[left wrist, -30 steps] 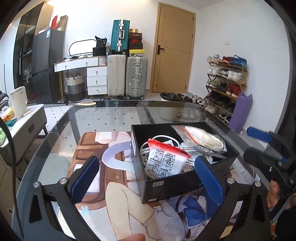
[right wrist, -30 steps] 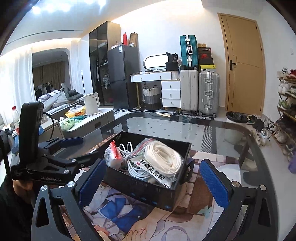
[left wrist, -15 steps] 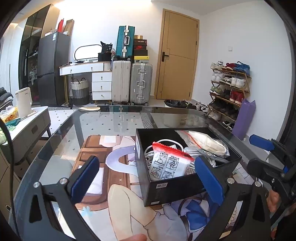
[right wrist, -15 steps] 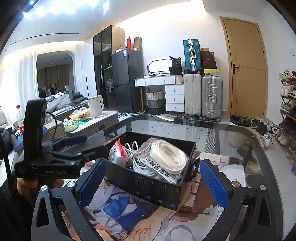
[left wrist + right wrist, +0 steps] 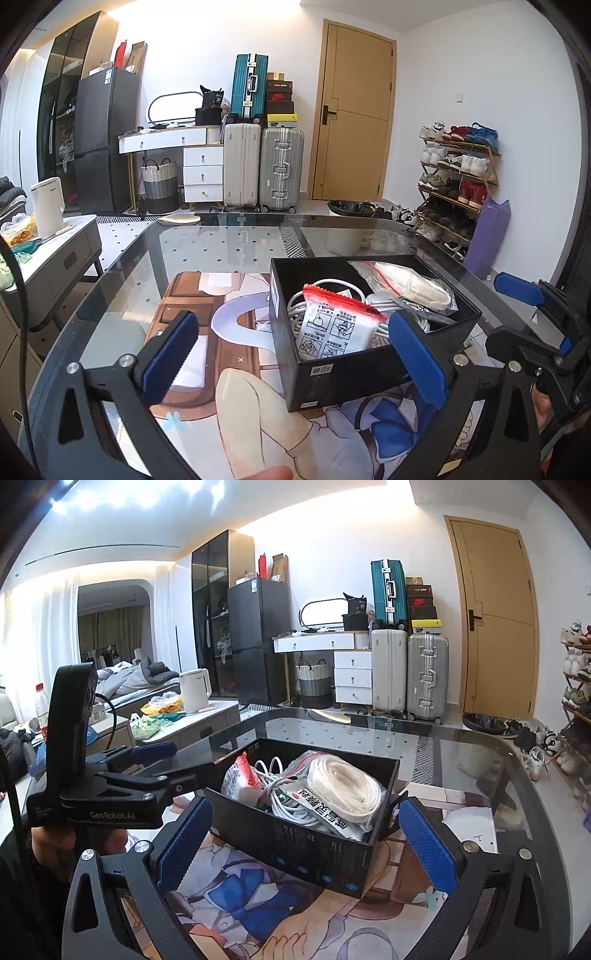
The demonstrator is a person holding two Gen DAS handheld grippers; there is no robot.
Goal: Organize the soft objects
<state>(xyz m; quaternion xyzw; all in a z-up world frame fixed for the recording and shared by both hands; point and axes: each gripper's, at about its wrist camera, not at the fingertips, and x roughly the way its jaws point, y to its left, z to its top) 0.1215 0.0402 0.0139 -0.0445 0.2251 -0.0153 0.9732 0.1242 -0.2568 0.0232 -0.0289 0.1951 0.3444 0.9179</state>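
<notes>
Both tongs — left and right — are spread wide and hold nothing. The box with the soft things sits on the table at your 12 o'clock. Judge it nearly done — touch the box gently.

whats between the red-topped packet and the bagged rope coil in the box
A tangle of white cable lies between the red-topped packet and bagged rope coil, clearest in the right wrist view.

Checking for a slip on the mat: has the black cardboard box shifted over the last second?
Cannot tell. The black cardboard box sits lower in the left wrist view, but so does the brown door, so the camera tilted, not clearly the box.
</notes>
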